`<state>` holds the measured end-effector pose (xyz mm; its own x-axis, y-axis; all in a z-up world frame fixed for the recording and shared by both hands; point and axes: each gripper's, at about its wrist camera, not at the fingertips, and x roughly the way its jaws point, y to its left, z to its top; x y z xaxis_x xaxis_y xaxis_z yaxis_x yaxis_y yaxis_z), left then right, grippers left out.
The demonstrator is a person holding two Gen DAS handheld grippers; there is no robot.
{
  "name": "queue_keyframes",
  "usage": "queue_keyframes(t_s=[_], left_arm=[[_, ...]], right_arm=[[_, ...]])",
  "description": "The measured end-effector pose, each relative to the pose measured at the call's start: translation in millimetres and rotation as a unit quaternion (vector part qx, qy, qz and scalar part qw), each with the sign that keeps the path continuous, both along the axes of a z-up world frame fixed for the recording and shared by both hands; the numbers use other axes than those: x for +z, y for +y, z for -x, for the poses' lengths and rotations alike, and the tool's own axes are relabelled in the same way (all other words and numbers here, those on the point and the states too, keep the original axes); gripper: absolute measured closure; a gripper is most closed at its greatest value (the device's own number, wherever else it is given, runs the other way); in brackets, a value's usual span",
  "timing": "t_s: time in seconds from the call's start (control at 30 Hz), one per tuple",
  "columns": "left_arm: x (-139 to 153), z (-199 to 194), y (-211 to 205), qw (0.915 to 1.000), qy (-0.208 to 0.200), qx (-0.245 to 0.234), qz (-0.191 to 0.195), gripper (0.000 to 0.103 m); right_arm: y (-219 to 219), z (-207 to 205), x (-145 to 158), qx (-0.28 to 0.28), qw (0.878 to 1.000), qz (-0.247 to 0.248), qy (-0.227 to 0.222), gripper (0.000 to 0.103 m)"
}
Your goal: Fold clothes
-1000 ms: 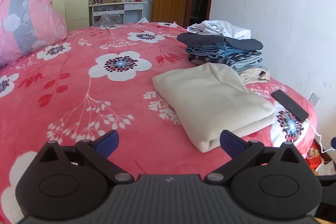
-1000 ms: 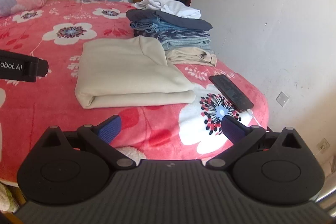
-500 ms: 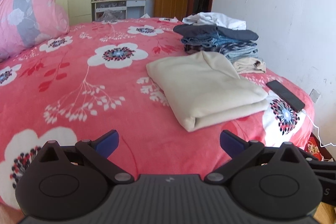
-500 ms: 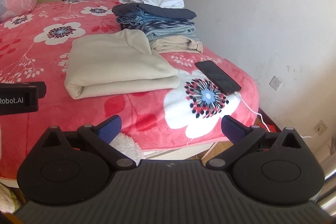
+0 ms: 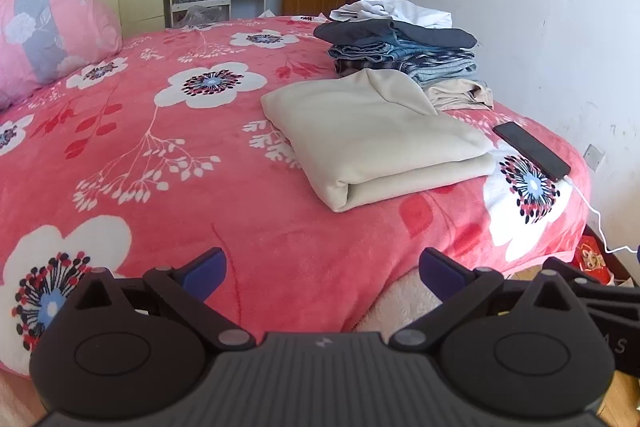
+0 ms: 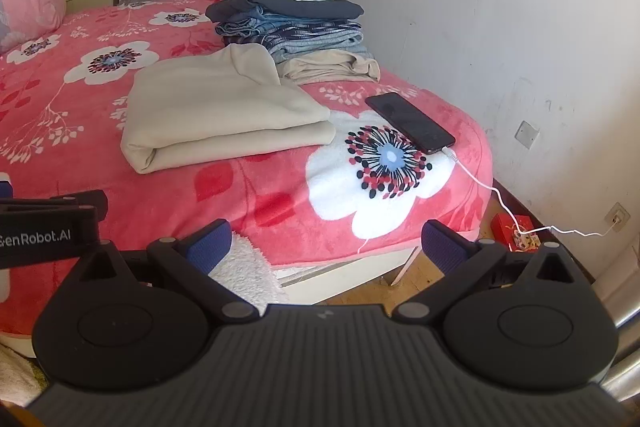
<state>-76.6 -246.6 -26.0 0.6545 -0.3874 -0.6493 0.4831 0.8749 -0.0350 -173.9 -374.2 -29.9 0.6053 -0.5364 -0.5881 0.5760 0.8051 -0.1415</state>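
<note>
Cream garment [image 5: 372,135] lies folded on bed [image 5: 168,163], both hand-held grippers spread empty

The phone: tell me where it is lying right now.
The phone lies screen-up on the bed near its wall-side edge, right of the folded cream garment and in front of the stack of folded clothes, with a white cable plugged in.
</note>
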Motion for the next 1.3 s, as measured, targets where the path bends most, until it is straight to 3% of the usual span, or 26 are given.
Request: queue_keyframes(t_s=[0.73,1.3], left_arm=[[9.1,-15.2,9.0,0.9987,-0.031,0.038,-0.009,0.000],[13.4,-21.3,13.3,0.9985,-0.022,0.050,-0.002,0.000]], right_arm=[[0.5,-8.1,3.1,-0.019,1.000,-0.005,-0.004,0.001],[5.1,-15.2,5.4,-0.013,1.000,-0.009,-0.008,0.001]])
